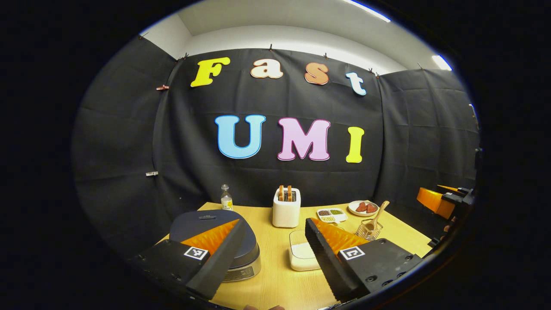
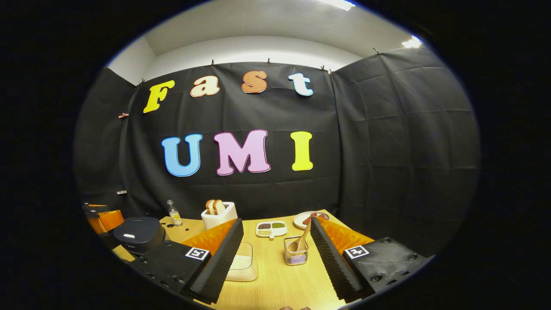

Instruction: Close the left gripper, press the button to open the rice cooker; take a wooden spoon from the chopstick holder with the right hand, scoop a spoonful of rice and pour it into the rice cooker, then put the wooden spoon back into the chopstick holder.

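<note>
Both our grippers hang with jaws spread wide and empty: the left gripper point(image 1: 270, 241) above the table's point(image 1: 280, 284) near edge, the right gripper point(image 2: 275, 245) likewise. Nothing is done yet. Left of the toaster point(image 1: 286, 209), the rice cooker point(image 1: 215, 241) sits lid down. Right of the toaster, the wooden spoon point(image 2: 301, 241) stands in the chopstick holder point(image 2: 295, 254). The white dish point(image 1: 301, 254) probably holds the rice.

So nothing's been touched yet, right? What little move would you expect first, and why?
Probably closing the left gripper. Its fingers stand wide apart above the table, and the rice cooker just below it has its lid down, so the button needs a shut tip to press it. The wooden spoon sits in the chopstick holder, between the open fingers of the right gripper.
</note>
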`<state>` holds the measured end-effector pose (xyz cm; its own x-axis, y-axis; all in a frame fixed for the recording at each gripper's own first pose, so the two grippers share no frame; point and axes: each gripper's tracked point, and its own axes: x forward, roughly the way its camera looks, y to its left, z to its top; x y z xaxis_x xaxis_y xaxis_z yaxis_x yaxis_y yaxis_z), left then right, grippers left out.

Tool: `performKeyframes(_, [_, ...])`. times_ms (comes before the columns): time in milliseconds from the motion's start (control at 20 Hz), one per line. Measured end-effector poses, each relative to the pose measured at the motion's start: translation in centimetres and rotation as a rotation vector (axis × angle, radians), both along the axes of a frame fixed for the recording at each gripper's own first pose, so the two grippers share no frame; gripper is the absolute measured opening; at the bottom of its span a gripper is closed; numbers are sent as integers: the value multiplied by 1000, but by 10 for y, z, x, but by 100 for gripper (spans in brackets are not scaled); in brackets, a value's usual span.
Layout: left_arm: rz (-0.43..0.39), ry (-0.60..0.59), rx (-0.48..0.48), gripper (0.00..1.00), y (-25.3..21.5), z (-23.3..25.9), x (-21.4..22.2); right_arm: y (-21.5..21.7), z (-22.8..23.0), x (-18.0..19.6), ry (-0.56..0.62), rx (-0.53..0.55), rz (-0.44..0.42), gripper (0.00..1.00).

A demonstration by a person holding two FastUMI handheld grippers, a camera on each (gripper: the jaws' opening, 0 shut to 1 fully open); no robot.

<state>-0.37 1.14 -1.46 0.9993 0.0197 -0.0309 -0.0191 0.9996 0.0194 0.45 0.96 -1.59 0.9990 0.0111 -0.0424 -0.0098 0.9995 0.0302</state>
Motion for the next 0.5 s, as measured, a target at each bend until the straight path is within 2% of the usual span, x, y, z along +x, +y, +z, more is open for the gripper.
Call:
performKeyframes(350, [-2, -8, -23, 95, 0, 19, 4, 7, -5, 0, 13, -5, 18, 98])
performKeyframes(500, [9, 26, -20, 95, 7, 13, 9, 10, -5, -1, 8, -21, 28, 98])
